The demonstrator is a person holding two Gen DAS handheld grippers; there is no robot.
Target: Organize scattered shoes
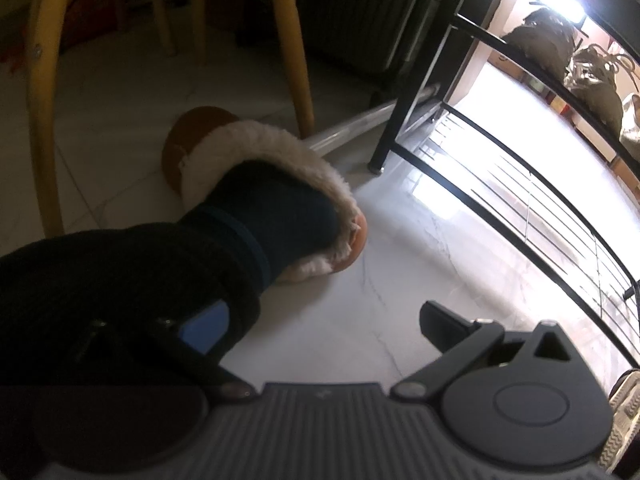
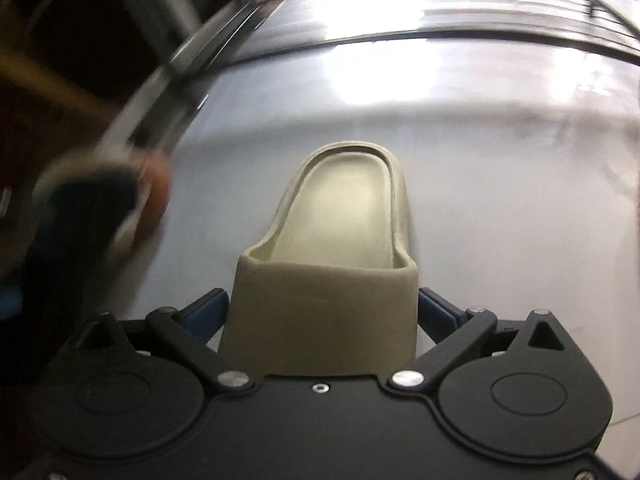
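An olive foam slide (image 2: 340,216) points away from me, and my right gripper (image 2: 324,308) is shut on its strap, blue pads (image 2: 210,312) pressing both sides. A tan slipper (image 1: 208,136) with a cream fleece lining lies on the floor with a person's dark-socked foot (image 1: 272,216) in it. The slipper (image 2: 152,188) shows blurred at the left of the right wrist view. My left gripper (image 1: 320,320) stands open just behind that foot, nothing between its fingers. The trouser cuff hides part of its left finger.
A black metal shoe rack (image 1: 500,152) stands at the right, with olive laced shoes (image 1: 592,80) on its upper shelf. A sneaker sole (image 1: 624,420) shows at the lower right edge. Yellow wooden chair legs (image 1: 296,52) rise behind the slipper on the pale tiled floor (image 1: 400,260).
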